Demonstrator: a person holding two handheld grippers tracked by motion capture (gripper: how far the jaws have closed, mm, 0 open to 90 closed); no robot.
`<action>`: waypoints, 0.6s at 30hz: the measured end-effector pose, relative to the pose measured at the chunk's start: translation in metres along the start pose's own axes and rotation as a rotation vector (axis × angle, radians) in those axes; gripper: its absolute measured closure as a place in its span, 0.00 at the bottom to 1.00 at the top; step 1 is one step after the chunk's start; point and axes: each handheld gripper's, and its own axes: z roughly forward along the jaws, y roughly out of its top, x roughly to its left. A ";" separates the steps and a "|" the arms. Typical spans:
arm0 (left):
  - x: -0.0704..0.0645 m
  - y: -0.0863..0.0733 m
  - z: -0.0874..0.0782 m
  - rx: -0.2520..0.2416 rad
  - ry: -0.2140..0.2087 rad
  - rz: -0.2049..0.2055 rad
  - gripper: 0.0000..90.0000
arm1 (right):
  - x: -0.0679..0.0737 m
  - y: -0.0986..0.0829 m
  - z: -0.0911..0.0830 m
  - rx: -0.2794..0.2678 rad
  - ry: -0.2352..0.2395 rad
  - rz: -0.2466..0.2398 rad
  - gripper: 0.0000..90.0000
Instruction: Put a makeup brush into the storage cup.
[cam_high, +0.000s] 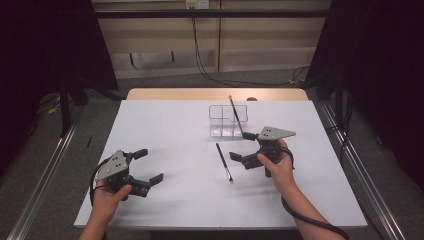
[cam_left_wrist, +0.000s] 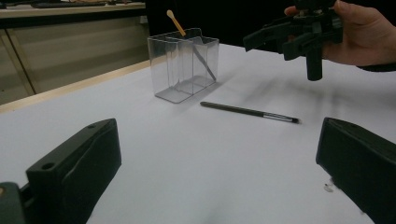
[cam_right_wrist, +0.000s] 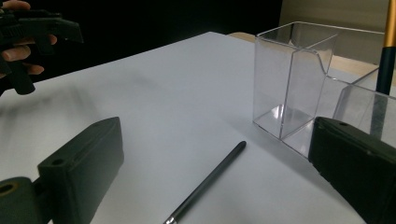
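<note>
Now your right gripper (cam_high: 244, 146) hangs open, empty, just beside the pen (cam_high: 224, 161) on the table (cam_high: 165, 125). Your left gripper (cam_high: 149, 166) gapes too. A brush, seemingly (cam_high: 236, 116), leans in the organizer (cam_high: 218, 116).

The high view looks forward and down over the whole table (cam_high: 175, 200). Each gripper view sits low, close behind its own claw, facing across; both share the clear organizer (cam_left_wrist: 184, 65) and pencil (cam_left_wrist: 247, 111) ahead.

Table (cam_high: 165, 125) white. Organiser (cam_high: 223, 120) clear, no colour. Lying brush (cam_high: 224, 161) dark grey, silver band. Standing brush (cam_high: 236, 116) tan and black. Grippers black, grey top plates.
</note>
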 end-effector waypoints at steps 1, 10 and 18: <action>0.000 0.000 0.000 0.000 -0.001 0.001 0.00 | 0.000 0.001 0.000 0.005 -0.001 0.000 0.03; 0.000 0.000 0.000 0.000 -0.001 0.000 0.00 | -0.002 0.006 0.006 0.064 0.005 0.015 0.03; 0.000 0.000 0.000 0.001 0.001 0.000 0.00 | -0.002 0.009 0.012 0.140 0.002 0.020 0.03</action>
